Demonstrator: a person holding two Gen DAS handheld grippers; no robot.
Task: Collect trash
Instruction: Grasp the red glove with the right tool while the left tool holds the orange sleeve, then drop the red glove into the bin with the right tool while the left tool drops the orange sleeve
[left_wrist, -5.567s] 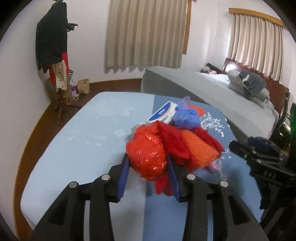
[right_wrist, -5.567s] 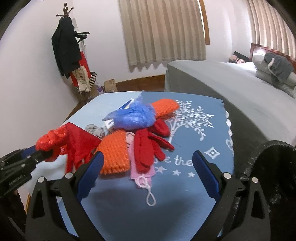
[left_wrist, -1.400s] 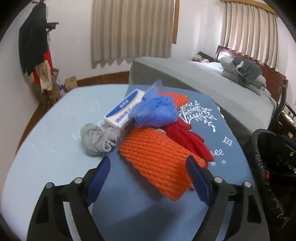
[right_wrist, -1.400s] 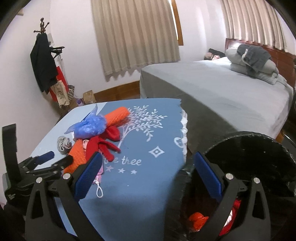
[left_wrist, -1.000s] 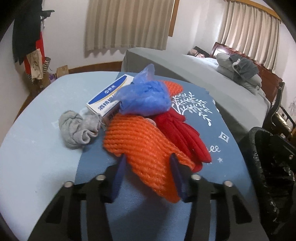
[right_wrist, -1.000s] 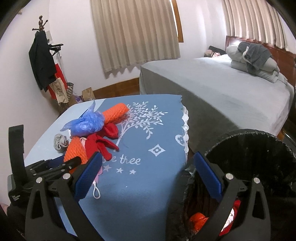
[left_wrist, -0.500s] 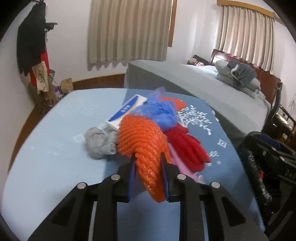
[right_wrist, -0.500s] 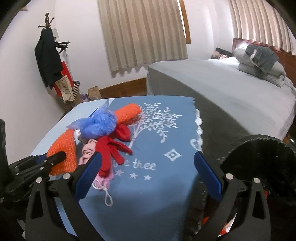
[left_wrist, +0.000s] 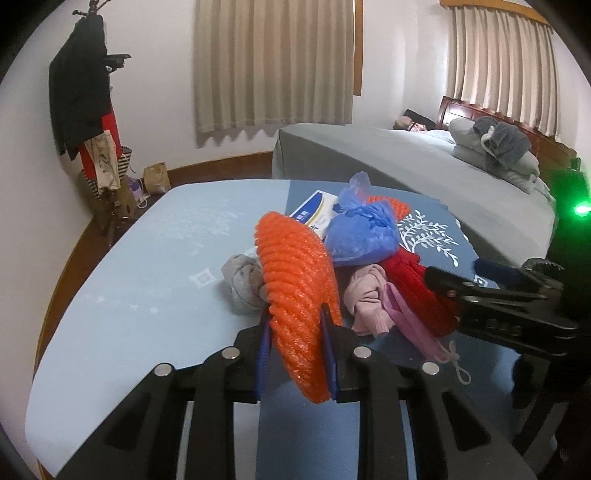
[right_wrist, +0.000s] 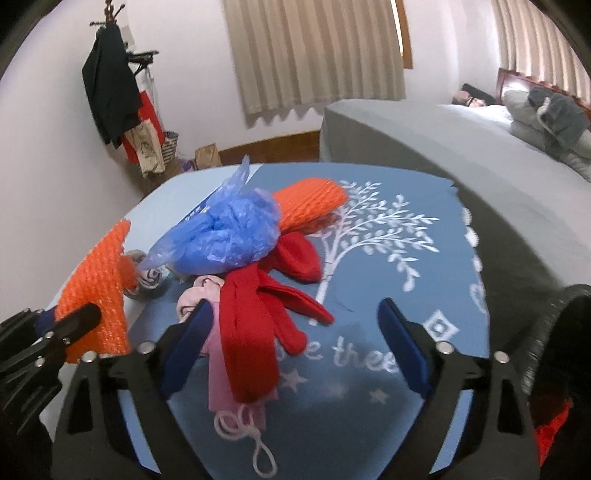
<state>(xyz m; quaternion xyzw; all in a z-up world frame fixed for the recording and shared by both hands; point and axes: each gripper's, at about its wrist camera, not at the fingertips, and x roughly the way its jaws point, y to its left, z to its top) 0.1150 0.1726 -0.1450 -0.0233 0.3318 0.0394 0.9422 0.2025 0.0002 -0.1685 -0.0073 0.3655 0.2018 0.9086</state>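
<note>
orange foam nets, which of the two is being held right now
The nearer orange foam net, clamped upright in the left hand-held gripper. The other orange foam net lies flat behind the blue plastic bag.

orange foam net (left_wrist: 295, 284) | ribbed, upright | pinched in left tongs (left_wrist: 295, 352)

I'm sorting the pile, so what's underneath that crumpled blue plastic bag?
The crumpled blue plastic bag lies on a red fabric glove, an orange foam net and a white-and-blue box; anything further beneath is covered.

Both grippers have black plastic linkage arms with silver round bolts and blue-padded fingers (right_wrist: 404, 349).
</note>
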